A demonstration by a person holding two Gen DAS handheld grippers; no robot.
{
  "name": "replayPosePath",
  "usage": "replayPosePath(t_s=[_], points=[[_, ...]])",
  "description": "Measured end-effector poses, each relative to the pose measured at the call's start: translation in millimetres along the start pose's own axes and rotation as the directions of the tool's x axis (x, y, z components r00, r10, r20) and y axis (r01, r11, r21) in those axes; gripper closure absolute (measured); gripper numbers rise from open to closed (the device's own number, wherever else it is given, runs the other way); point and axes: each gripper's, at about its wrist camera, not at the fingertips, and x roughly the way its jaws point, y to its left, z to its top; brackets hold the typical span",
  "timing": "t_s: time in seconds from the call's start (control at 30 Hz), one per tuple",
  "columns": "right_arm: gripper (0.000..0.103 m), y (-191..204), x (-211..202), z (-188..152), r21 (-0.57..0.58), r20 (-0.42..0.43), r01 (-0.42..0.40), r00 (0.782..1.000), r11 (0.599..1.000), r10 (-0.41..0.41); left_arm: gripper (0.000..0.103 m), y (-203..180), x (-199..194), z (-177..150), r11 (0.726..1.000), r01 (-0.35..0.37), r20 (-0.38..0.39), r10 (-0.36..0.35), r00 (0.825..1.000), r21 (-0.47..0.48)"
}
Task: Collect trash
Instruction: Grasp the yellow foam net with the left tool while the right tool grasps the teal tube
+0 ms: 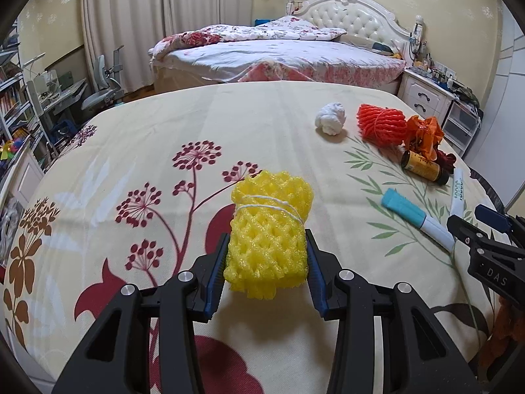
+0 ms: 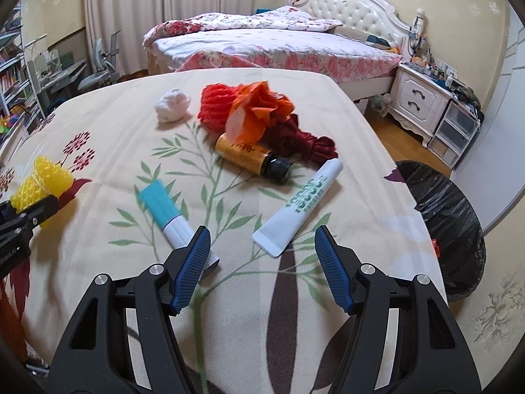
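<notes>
Left gripper [image 1: 265,262] fingers pinching yellow foam net [image 1: 269,233] above desk [image 1: 197,124]; right gripper [image 2: 262,269] fingers spread, empty; keep squeeze firm, carry toward black-lined bin [image 2: 449,226].

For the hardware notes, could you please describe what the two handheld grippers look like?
Both match: the left gripper and right gripper have matte black angular frames with cut-out openings and round silver bolt heads at the pivots. The jaws carry ribbed blue pads. Seen from the left wrist camera, the right one's side bears white lettering reading DAS. No cables, hands or sleeves show.
</notes>
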Motion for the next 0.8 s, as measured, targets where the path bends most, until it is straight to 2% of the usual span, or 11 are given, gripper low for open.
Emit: replayPosePath(t_s=[0.27, 0.4, 0.5, 0.7, 0.8], points=[[0.039, 11, -12, 3, -0.015, 0.036, -0.014, 0.999, 1.0, 0.015, 0.06, 16, -3, -8, 0.999, -0.015, 0.001, 0.015, 1.0, -0.032], [0.039, 20, -9, 6, -0.04, 0.025, -0.044, 0.999, 0.998, 0.045, 0.059, 20, -5, -8, 0.999, -0.028, 0.014, 0.029, 0.999, -0.034], [0.044, 31, -5, 8, -0.073, 0.016, -0.06, 0.998, 0.996, 0.061, 0.059, 19, -5, -8, 0.999, -0.047, 0.026, 0.047, 0.999, -0.019], [0.058, 41, 4, 10, -0.103, -0.01, -0.083, 0.997, 0.991, 0.082, 0.059, 20, -3, -8, 0.999, -0.041, 0.025, 0.041, 0.999, -0.023], [0.071, 40, 10, 8, -0.095, -0.042, -0.105, 0.994, 0.99, 0.102, 0.059, 20, -3, -7, 0.999, -0.038, 0.025, 0.039, 0.999, -0.024]])
